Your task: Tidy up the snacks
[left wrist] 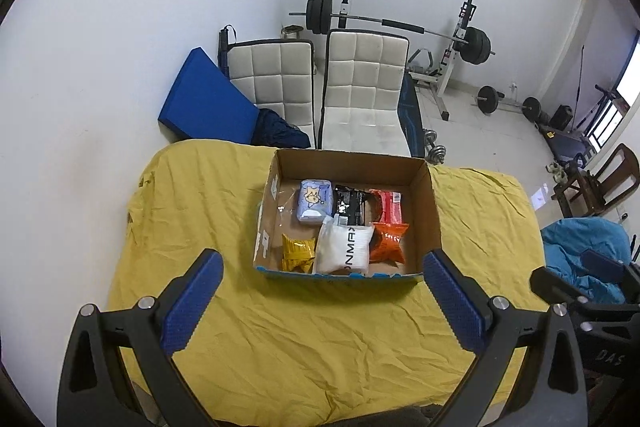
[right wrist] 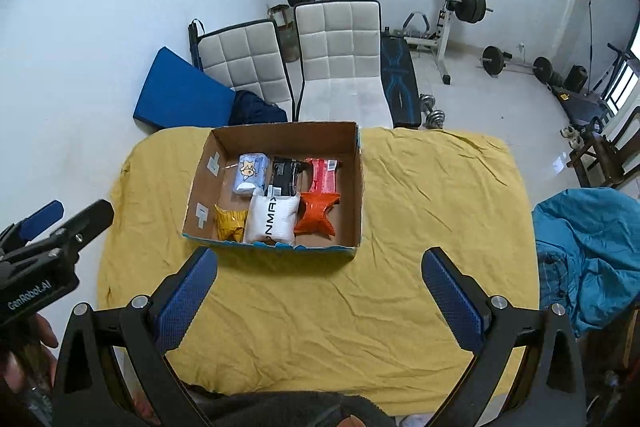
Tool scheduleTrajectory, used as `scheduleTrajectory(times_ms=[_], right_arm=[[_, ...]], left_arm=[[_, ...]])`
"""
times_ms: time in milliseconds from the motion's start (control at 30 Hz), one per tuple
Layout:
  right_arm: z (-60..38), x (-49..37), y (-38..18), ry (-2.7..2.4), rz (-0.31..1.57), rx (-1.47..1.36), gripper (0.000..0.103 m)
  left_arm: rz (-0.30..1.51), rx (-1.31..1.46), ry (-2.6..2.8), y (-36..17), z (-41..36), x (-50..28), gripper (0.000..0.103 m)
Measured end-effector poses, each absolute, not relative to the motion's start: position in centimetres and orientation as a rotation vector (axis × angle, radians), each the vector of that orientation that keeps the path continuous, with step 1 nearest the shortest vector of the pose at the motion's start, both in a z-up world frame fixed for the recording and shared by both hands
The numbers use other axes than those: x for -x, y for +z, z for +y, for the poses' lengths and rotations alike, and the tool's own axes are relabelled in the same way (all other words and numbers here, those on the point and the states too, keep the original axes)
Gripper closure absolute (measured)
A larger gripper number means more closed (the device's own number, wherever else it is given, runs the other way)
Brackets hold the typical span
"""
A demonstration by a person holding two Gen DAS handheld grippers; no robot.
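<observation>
An open cardboard box stands on the yellow cloth of the table. Inside lie several snack packs: a pale blue pack, a black pack, a red pack, a yellow pack, a white pack and an orange pack. My left gripper hangs open and holds nothing, on the near side of the box. My right gripper is likewise open and holds nothing.
Two white padded chairs stand behind the table beside a blue mat. A barbell rack and dumbbells fill the back. A blue cloth heap lies at the right.
</observation>
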State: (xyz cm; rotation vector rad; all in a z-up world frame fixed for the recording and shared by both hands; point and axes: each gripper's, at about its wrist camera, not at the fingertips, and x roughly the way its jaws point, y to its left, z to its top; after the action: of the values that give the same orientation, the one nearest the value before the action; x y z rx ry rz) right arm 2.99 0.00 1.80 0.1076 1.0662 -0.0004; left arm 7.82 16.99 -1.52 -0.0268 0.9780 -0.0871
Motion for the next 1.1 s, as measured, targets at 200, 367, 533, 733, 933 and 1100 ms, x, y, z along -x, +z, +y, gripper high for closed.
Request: scheduleTrajectory(times_ms=[200, 367, 533, 733, 933, 1100], right_arm=[[0.0, -2.0, 2.6, -0.01, 1.06, -0.097, 0.0], [-0.1, -1.9, 2.6, -0.01, 1.06, -0.098, 0.0], [0.1, -1.5, 3.0, -0.008, 1.049, -0.098, 0.0], [0.2, -1.1, 3.5, -0.014, 1.032, -0.095, 0.0], [0.1, -0.5, 4.1, -0.031, 1.011, -0.096, 0.0], [-0.2, -0.2, 4.1, -0.047, 1.01, -0.104, 0.0]], left_arm=[[0.98, 0.025, -0.08, -1.1, 17.0, -6.5, 0.0], [0.969, 0.022, -0.067, -0.6, 17.1, -5.7, 0.0], [0.953, 0.021, -0.056, 0.1, 17.4, -5.0, 0.0], [0.933, 0.016, -0.057, 0.8, 17.3, -4.5, 0.0], [0.933, 0.024, -0.064, 0.6, 17.3, -4.3, 0.0], [0.938, 0.025, -0.076, 0.5, 17.2, -4.3, 0.0]])
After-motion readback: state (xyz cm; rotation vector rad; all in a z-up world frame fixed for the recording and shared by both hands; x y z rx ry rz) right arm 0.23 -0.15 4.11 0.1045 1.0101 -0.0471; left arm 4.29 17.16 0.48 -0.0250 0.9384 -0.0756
